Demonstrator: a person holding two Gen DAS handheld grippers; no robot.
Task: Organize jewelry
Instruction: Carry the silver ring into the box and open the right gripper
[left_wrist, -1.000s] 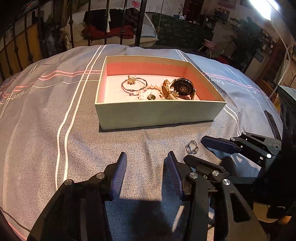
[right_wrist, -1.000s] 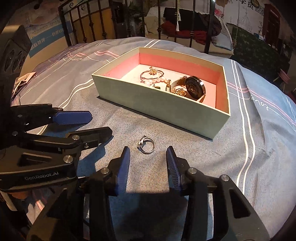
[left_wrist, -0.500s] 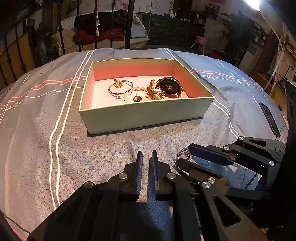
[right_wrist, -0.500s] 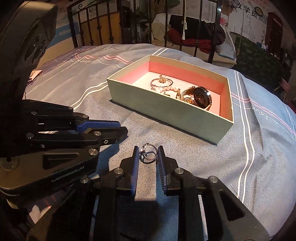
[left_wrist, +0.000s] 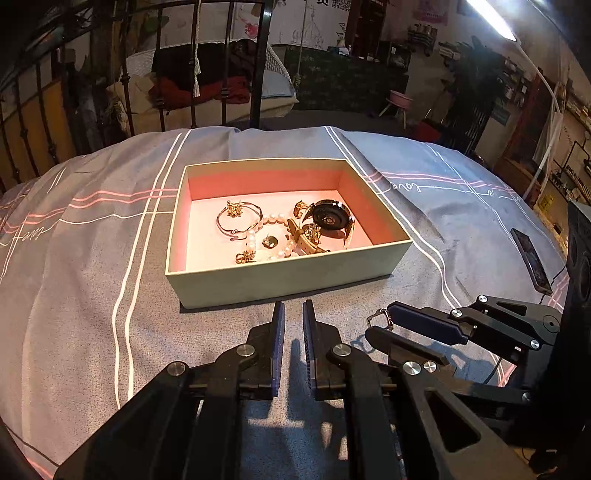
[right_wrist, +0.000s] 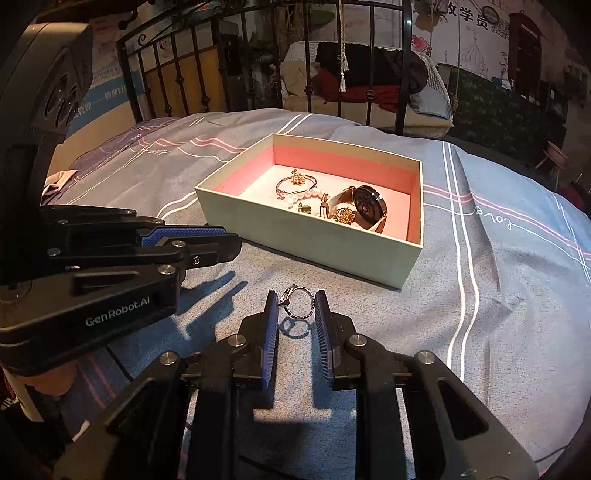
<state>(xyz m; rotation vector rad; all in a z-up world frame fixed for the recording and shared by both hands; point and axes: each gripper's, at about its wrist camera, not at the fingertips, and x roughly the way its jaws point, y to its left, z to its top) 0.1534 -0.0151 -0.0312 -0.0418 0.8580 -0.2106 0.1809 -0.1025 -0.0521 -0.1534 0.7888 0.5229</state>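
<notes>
Pinching a ring (right_wrist: 296, 303) above the bedspread (right_wrist: 424, 314), right gripper (right_wrist: 295, 314) jaws grip; left gripper (left_wrist: 293, 325) jaws closed empty.

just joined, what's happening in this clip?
A person with two handheld grippers is sorting jewelry on a bed. The right gripper is shut on a silver ring, held just above the bedspread. The left gripper is shut and empty beside it. The open box ahead already holds a watch, a bangle, pearls and gold pieces. The ring is not yet in the box.
</notes>
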